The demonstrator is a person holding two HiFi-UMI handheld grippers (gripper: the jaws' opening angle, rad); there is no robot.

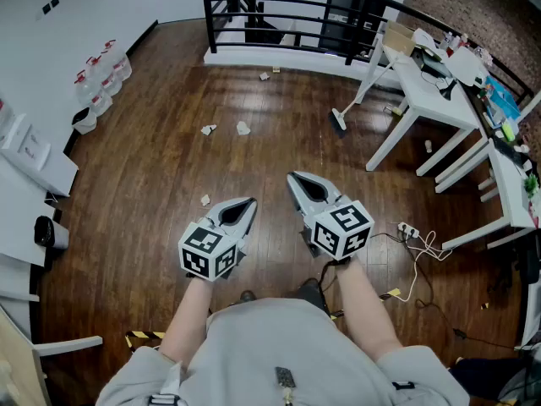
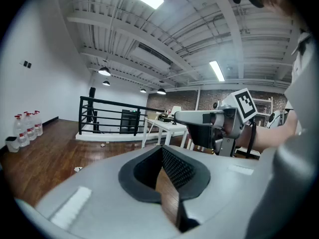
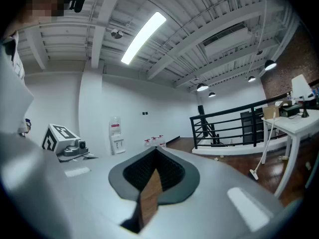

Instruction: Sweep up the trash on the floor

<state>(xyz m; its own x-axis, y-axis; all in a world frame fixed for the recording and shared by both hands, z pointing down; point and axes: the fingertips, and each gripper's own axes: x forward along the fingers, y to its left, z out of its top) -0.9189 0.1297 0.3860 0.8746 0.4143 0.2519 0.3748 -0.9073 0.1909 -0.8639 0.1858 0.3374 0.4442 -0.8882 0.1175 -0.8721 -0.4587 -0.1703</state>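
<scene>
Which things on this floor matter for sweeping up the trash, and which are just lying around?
For the job: broom beside the white table; paper scraps scattered on the wood floor.

Just lying about: water bottles by the wall; power strip with its cable.

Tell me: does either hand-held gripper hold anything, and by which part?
Nothing is held: the left hand-held gripper and the right hand-held gripper are both shut and empty.
</scene>
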